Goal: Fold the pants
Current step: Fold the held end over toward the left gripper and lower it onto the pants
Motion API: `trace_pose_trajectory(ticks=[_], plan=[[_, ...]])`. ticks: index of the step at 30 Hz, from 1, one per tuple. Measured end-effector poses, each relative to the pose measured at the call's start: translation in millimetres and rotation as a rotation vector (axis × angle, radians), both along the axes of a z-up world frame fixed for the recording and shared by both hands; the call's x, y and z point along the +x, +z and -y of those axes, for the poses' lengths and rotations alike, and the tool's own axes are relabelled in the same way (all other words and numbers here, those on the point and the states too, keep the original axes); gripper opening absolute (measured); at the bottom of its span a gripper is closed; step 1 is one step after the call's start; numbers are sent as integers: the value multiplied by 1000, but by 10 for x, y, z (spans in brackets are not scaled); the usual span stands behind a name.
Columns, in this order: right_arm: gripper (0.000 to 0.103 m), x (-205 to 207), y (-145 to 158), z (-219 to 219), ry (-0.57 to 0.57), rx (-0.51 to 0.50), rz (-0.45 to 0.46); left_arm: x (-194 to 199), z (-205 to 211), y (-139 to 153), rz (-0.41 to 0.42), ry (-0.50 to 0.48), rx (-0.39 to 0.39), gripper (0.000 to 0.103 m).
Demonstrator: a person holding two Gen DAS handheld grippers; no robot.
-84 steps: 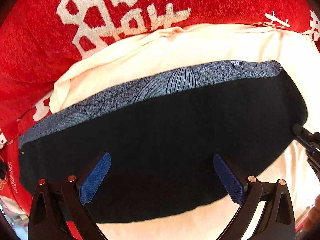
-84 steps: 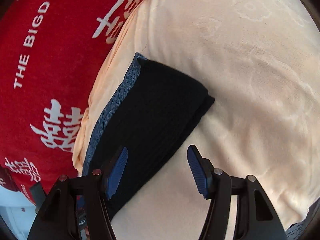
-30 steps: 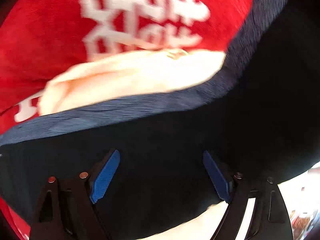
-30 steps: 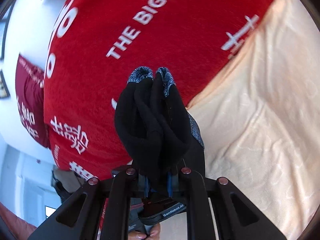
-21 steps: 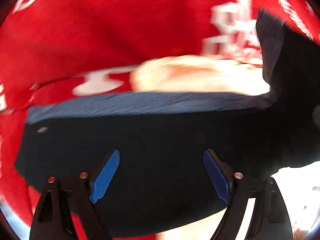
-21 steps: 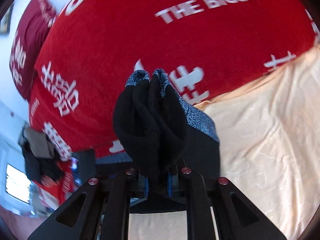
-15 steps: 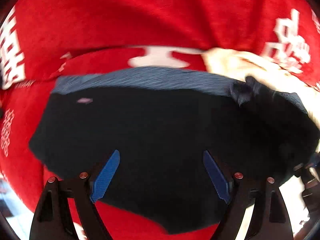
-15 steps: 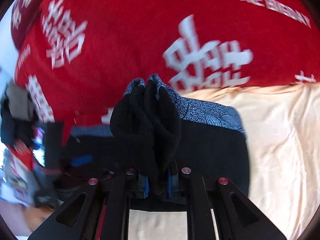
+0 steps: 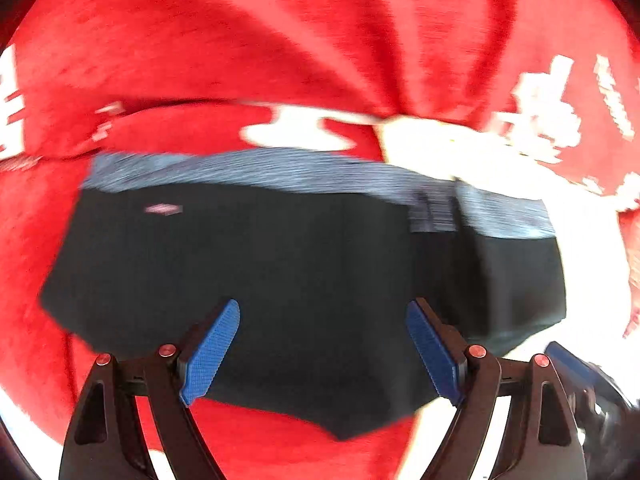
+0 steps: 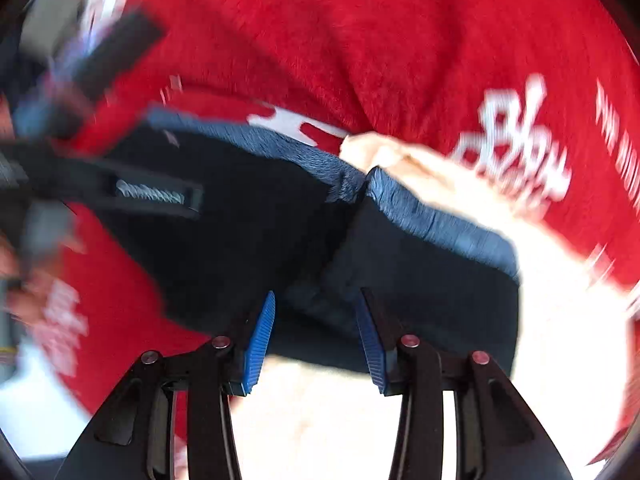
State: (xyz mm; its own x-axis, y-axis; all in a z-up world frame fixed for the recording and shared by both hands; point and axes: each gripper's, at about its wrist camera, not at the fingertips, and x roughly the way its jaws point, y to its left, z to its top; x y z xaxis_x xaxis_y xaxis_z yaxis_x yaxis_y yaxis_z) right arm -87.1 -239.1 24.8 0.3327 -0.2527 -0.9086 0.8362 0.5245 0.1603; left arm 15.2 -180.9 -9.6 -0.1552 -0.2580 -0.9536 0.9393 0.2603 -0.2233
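1. Red blanket [image 9: 280,40] w/ white characters – largest item; fills bkgd beyond both sets of fingers, also shows under the left gripper's near side.
2. Cream sheet [image 10: 560,340] – to right of and below right fingers; corner pokes past the waistband.
3. Pants [image 9: 280,264] – black, blue-grey patterned waistband [image 9: 248,170] along far edge. Lie folded, partly on blanket, partly on sheet, right part doubled over the rest. Directly ahead of and between both pairs of fingers.
4. Left gripper [image 9: 324,354] – jaws spread wide, blue pads [image 9: 210,354] over the black cloth; nothing gripped. Contact w/ cloth: can't tell.
5. Right gripper [image 10: 316,336] – jaws just been opening, now roughly half apart; folded edge of pants sits between pads [image 10: 260,336], pads not pressing it. Views blurred.
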Motion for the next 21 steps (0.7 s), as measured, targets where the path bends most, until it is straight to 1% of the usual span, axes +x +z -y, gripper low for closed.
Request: trace_pose_trajectory(ticks=[1,2,4,5,7,8,9,11,12,15,16,17,20,21], plan=[[46,-184,-6,124,-90,75,90,-102,52,19,-26,-27,-5,87],[46,-438,-58,257,-206,167,197,-202,55,76,-51,-48,-9,87],[46,-877,-252,434,-411,312,355,-402,192,76,-106,-93,-4,87],[46,-1060,-359,494,-491,364,421,-505,280,44,-127,-119,4,86],[46,-1293,-515,543,-577,425,532,-674,418,-29,-141,-159,24,86],[46,-1383,-595,558,-614,452,576,-746,473,-87,-139,-167,33,82],[46,-1446,-668,559,-643,478,610,-806,518,-155,-155,-177,49,70],[46,-1533,-777,569,-684,505,649,-878,560,-274,-164,-181,97,55],[46,-1551,-821,577,-701,521,665,-902,564,-323,-154,-178,116,55],[45,-1637,-983,539,-788,598,715,-931,523,-268,-138,-182,106,55],[45,-1664,-985,501,-806,612,743,-939,512,-246,-131,-185,102,55],[45,-1668,-959,477,-803,611,748,-945,495,-223,-120,-187,98,55],[45,-1697,-836,438,-766,568,684,-949,512,-303,-116,-184,125,56],[45,-1702,-844,442,-761,561,665,-946,507,-307,-118,-179,128,56]])
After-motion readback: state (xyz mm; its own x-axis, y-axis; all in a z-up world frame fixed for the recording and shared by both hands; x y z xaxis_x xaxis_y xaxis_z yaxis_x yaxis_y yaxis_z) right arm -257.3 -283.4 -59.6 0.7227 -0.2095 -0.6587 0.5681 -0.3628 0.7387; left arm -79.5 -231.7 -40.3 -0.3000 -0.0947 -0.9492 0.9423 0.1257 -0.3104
